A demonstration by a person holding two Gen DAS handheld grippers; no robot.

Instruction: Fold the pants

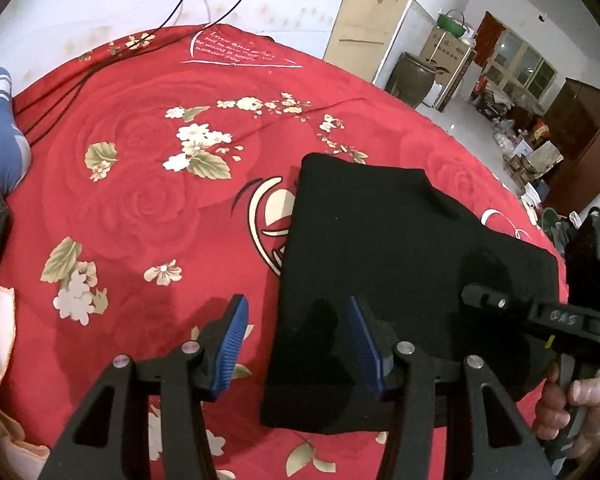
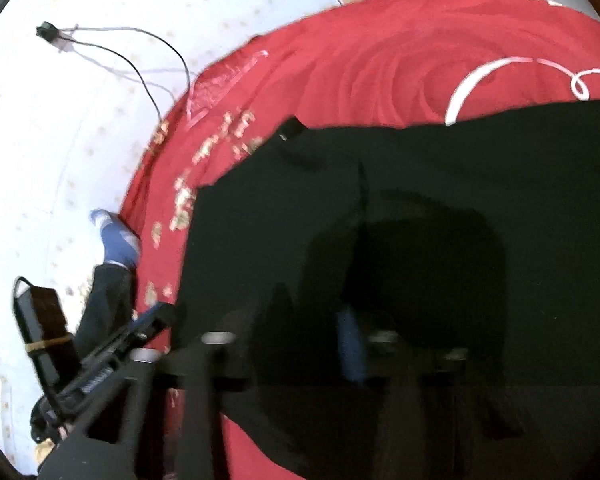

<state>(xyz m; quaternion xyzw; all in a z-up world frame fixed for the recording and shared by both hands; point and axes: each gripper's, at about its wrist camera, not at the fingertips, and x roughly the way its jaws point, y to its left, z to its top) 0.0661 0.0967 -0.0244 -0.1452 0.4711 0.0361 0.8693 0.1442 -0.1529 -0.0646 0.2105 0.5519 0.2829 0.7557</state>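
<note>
- the pants (image 1: 384,264), black, lie folded into a compact rectangle on the red floral bedspread (image 1: 140,208), toward its right edge, flat with one crease running across the upper part.
- the left gripper (image 1: 296,344) hangs above the pants' near left edge, its jaws apart and holding nothing; one blue pad (image 1: 230,350) is over the bedspread, the other over the black cloth.
- the right gripper (image 1: 532,314) reaches in from the right over the pants' near right corner, gripped by a hand (image 1: 572,408); in its own blurred view the jaws look apart above the cloth (image 2: 380,240).
- black cables (image 1: 100,68) trail across the bedspread's far left corner.
- a foot in a blue sock (image 1: 0,132) rests at the left edge.
</note>
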